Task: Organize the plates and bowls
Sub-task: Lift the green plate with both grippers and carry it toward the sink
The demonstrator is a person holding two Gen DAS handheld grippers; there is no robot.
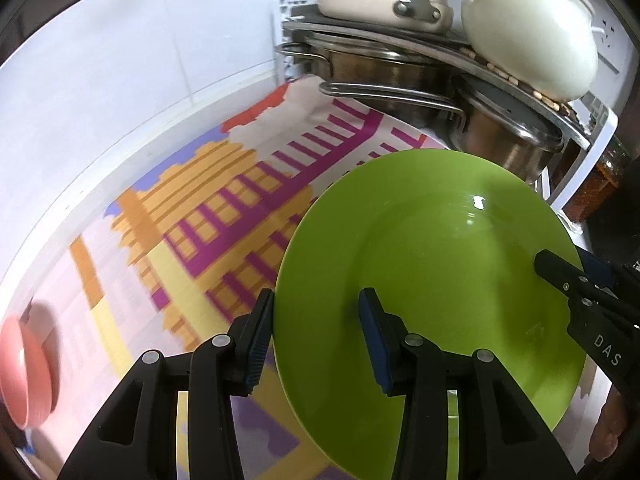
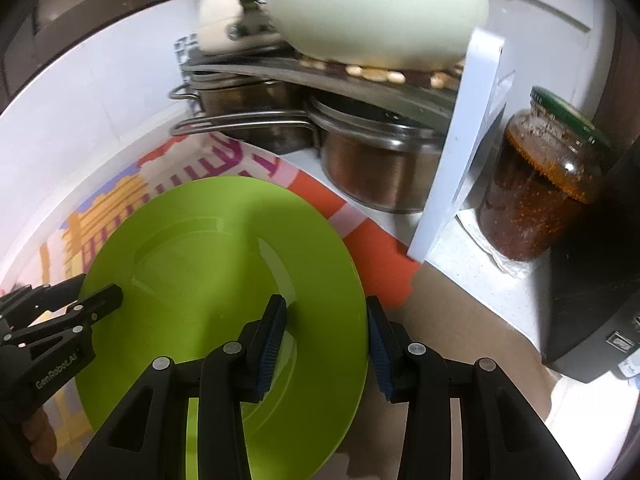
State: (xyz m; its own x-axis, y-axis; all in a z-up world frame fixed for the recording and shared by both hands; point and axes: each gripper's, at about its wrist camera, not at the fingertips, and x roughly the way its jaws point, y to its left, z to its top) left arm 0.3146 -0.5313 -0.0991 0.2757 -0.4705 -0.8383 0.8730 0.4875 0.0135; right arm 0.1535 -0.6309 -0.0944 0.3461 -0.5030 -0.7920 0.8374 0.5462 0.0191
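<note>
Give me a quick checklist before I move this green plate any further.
1. Left hand-held gripper straddles the green plate rim: ok.
2. Right hand-held gripper straddles the opposite rim: ok.
3. Fingers actually clamped on the rim: cannot tell.
4. Plate clear of the steel pots: ok, a gap shows.
5. Pink bowl away from the plate: ok.
6. Plate lifted off the patterned mat: cannot tell.

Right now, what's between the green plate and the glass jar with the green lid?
In the right wrist view, the rack's white upright panel stands between the green plate and the sauce jar, with a corner of the orange patterned cloth and bare counter before it.
</note>
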